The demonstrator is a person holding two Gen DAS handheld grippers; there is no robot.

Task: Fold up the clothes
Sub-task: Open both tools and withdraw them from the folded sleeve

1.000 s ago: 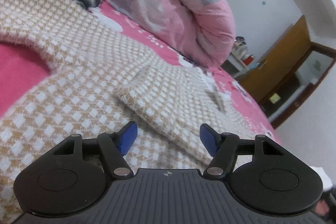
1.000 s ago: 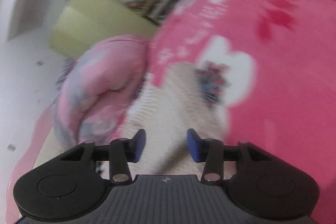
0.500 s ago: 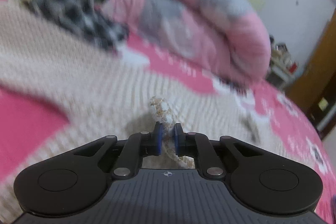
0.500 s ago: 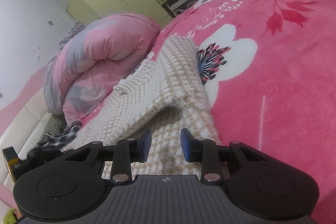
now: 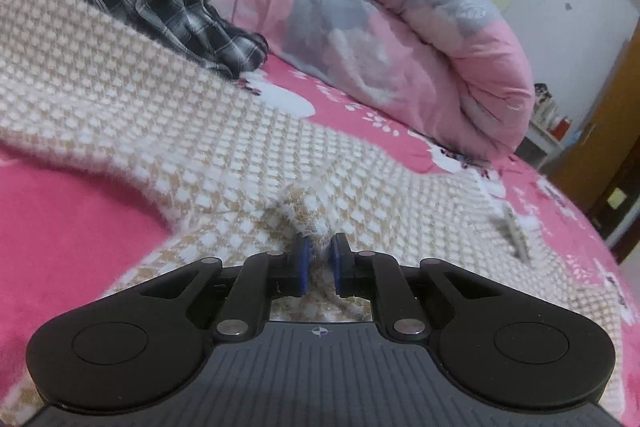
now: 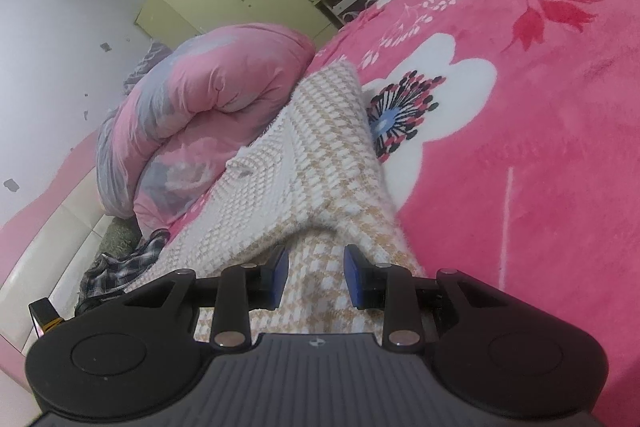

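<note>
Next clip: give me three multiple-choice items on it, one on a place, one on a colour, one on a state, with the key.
1. Where does the dark plaid garment lie?
A. beyond the knit, by the rolled quilt
B. on the floor
C. in the cupboard

2. What colours is the knit garment?
A. blue and grey
B. tan and white
C. all black

3. How do the left tongs stand?
A. wide open above bare blanket
B. shut on a pinch of knit
C. gripping the quilt

Key: A, it sits past the knit's far edge next to the rolled quilt; B, a tan and white check shows in both views; B, a tuft of fabric is squeezed between the blue pads.
</note>
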